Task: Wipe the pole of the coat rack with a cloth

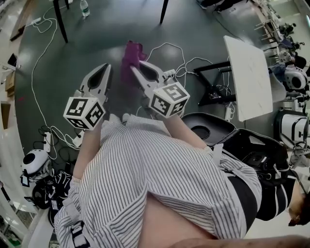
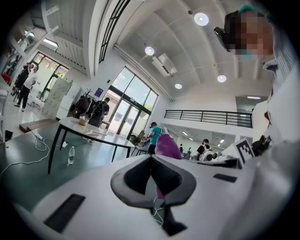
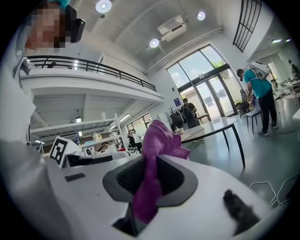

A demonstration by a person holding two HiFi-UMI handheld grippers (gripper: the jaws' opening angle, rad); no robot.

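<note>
The right gripper (image 3: 151, 160) clamps its jaws on a purple fleecy cloth (image 3: 158, 140). The cloth bunches above the tips and hangs down between the grey pads. Just beside it, the left gripper (image 2: 151, 158) has its jaws pressed together with nothing between them. In the head view both grippers point away from the person's striped white shirt (image 1: 145, 179), over a dark grey floor (image 1: 87, 43) crossed by thin white cables (image 1: 165, 44). Farther out, a clear plastic bottle (image 1: 85, 7) stands near a black table leg (image 1: 60, 22).
</note>
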